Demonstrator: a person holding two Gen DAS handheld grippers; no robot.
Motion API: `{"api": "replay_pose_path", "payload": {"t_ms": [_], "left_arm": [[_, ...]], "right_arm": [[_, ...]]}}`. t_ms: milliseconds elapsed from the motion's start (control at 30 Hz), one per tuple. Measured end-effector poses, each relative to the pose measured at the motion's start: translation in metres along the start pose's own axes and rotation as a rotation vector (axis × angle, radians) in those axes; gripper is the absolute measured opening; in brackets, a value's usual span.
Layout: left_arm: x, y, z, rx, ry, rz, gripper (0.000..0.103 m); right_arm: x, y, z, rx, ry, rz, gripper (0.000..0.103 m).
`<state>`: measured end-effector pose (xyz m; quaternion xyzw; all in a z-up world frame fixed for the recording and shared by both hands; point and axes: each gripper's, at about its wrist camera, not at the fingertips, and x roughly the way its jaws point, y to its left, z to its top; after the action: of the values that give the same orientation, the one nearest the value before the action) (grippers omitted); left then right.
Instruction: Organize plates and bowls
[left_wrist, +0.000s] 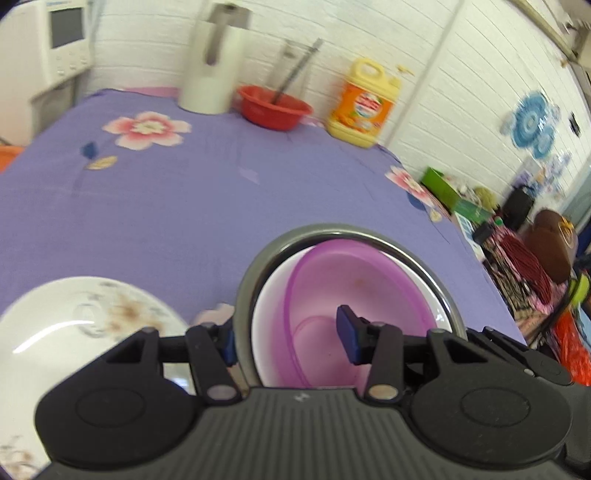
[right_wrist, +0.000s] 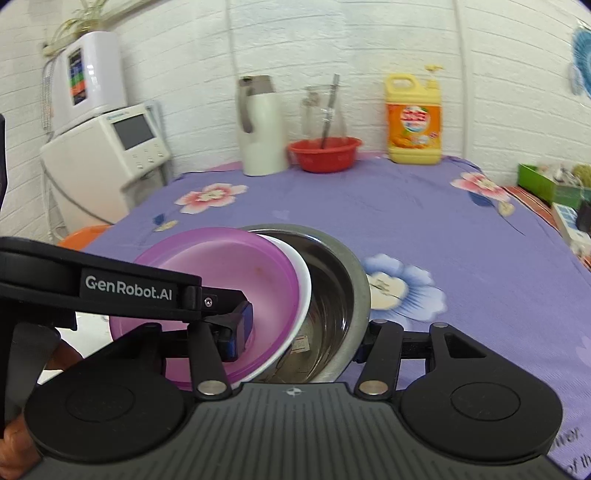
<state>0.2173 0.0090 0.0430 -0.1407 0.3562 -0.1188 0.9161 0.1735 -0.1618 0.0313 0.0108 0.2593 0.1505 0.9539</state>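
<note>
Steel bowl w/ white + purple bowls nested: both grippers' fingers straddle stack rims, grip unclear.

Black ribbed left gripper, blue pads, silver pivot pins, white GenRobot.AI lettering

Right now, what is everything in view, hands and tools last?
Steel bowl: 1, grey, near table edge.
White bowl: 1, nested in steel bowl.
Purple bowl: 1, tilted inside white bowl.
Floral plate: 1, white, left of stack.
Red basin: 1, back.
Thermos jug: 1, white, back.
Detergent jug: 1, yellow, back.
Tablecloth: 1, purple floral.
Left gripper: jaws straddle stack rims.
Right gripper: likewise, opposite side.
</note>
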Motion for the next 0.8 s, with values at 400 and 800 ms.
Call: {"api": "replay_pose_path", "payload": {"t_ms": [400,800], "left_arm": [[-0.064,0.103,-0.023,-0.151,-0.044,0.224,0.045],[-0.054,0.123,-0.032,-0.155,-0.016,0.224,0.041]], "right_arm": [[0.037,0.101,-0.003,-0.107,0.075,0.283,0.089],[0.053,0.115,-0.018,-0.087,0.148,0.307,0.089]]}}
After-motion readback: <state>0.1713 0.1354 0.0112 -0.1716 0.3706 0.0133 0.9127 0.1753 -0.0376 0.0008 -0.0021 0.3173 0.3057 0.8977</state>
